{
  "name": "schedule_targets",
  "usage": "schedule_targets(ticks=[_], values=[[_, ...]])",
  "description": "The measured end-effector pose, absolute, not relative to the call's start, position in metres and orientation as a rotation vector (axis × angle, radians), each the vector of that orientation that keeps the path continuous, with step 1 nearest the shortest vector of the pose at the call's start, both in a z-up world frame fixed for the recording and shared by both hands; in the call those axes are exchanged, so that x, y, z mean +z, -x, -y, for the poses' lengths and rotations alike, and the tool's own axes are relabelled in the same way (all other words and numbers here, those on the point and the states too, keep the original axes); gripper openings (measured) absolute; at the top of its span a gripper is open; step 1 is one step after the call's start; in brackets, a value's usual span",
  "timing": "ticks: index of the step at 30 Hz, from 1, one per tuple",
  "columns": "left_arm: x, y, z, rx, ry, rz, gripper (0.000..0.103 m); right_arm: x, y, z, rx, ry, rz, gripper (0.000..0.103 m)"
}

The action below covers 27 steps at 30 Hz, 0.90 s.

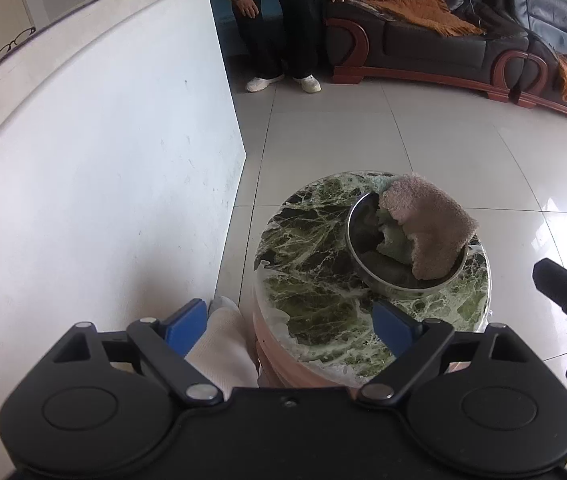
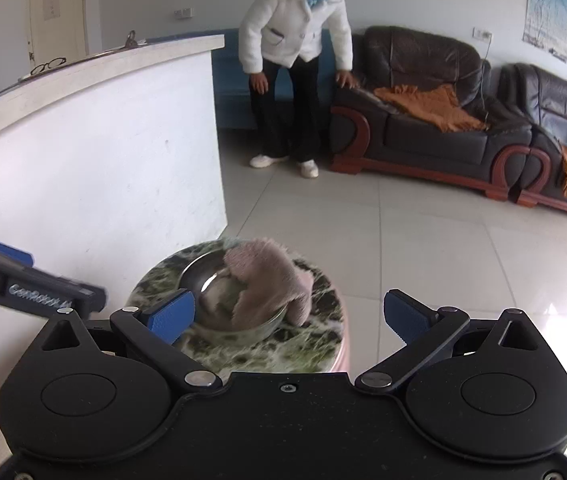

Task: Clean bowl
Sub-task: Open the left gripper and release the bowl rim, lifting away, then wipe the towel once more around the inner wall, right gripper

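Bowl (image 1: 401, 254) sits on the marble worktop (image 1: 323, 264), cloth (image 1: 429, 226) draped over its far rim. Steel's light and slippery, so pinch the near rim; your left claw (image 1: 289, 326) and right claw (image 2: 289, 314) both gape empty.

The cloth (image 1: 429, 228) hides much of the bowl (image 1: 367, 248), which is motion-blurred in the right wrist view.

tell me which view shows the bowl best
The left wrist view: the metal bowl is sharp, its rim and inside visible under the cloth. The right wrist view shows it blurred, partly behind a gripper finger.
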State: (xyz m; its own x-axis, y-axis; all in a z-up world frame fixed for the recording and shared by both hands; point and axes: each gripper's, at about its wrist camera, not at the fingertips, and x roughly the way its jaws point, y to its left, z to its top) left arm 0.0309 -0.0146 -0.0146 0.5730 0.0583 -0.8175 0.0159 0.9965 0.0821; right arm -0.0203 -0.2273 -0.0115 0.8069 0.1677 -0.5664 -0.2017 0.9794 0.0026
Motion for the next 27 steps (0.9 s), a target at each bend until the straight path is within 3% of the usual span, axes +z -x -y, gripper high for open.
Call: schedule_targets(ticks=[7, 11, 18, 22, 27], values=[[-0.032, -0.049, 0.014, 0.004, -0.073, -1.008, 0.090, -0.025, -0.030, 0.221, 0.310, 0.137, -0.620, 0.102], [-0.045, -0.063, 0.017, -0.022, -0.068, -1.039, 0.090, -0.038, -0.062, 0.205, 0.397, 0.197, -0.671, 0.093], [-0.060, -0.094, 0.019, -0.056, -0.081, -1.056, 0.090, -0.065, -0.100, 0.188, 0.467, 0.279, -0.750, 0.072], [-0.068, -0.108, 0.017, -0.066, -0.074, -1.078, 0.090, -0.077, -0.115, 0.187, 0.491, 0.321, -0.789, 0.048], [-0.075, -0.114, 0.019, -0.072, -0.083, -1.097, 0.090, -0.085, -0.117, 0.185, 0.513, 0.380, -0.808, 0.028]])
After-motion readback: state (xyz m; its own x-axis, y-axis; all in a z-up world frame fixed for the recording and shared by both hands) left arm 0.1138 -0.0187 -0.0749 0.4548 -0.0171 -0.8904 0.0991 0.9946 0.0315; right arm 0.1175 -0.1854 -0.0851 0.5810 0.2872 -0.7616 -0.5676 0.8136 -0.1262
